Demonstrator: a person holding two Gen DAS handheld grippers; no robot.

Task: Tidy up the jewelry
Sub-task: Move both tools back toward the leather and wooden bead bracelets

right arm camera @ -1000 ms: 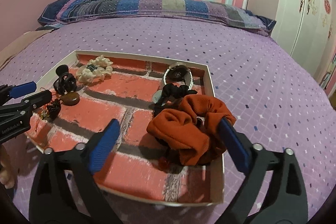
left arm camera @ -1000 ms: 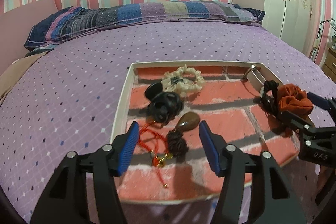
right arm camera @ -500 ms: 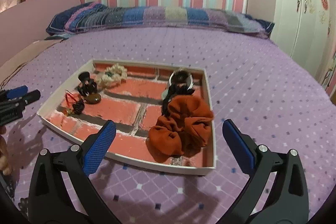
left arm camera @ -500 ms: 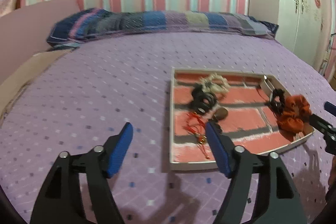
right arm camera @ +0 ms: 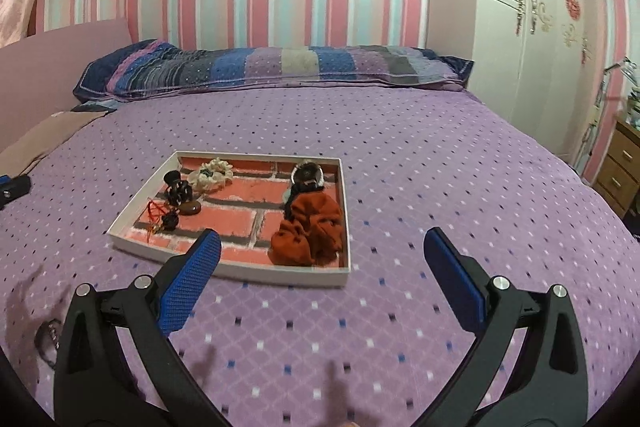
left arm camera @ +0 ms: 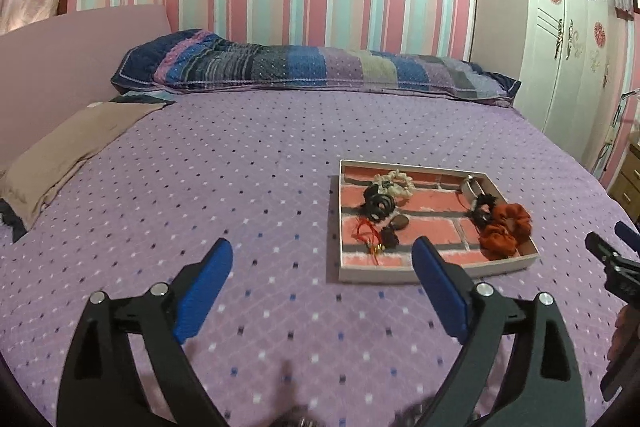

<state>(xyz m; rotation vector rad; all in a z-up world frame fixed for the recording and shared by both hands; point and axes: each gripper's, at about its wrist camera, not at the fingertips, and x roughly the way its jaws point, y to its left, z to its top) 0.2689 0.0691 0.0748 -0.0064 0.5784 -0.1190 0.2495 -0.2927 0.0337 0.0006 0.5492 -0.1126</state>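
A white-rimmed tray (left arm camera: 404,274) (right arm camera: 240,269) with a brick-print floor lies on the purple bedspread. In it are an orange scrunchie (left arm camera: 506,227) (right arm camera: 310,227), a cream scrunchie (left arm camera: 394,183) (right arm camera: 211,174), a black hair claw (left arm camera: 378,205) (right arm camera: 178,189), a brown stone pendant (left arm camera: 399,223) (right arm camera: 190,207), a red cord bracelet (left arm camera: 366,233) (right arm camera: 154,213) and a watch-like piece (left arm camera: 472,187) (right arm camera: 307,175). My left gripper (left arm camera: 322,293) is open and empty, above the bedspread near the tray's front left. My right gripper (right arm camera: 322,273) is open and empty, in front of the tray.
A patchwork pillow (left arm camera: 312,69) lies at the head of the bed. A beige cloth (left arm camera: 68,143) lies at the left. A white wardrobe (right arm camera: 528,27) and a wooden drawer unit (right arm camera: 620,167) stand at the right. A small metal object (right arm camera: 46,341) lies on the bedspread at the lower left.
Both grippers have pulled back and up from the tray, which now looks smaller and farther. The left gripper has opened wider. The orange scrunchie rests in the tray.
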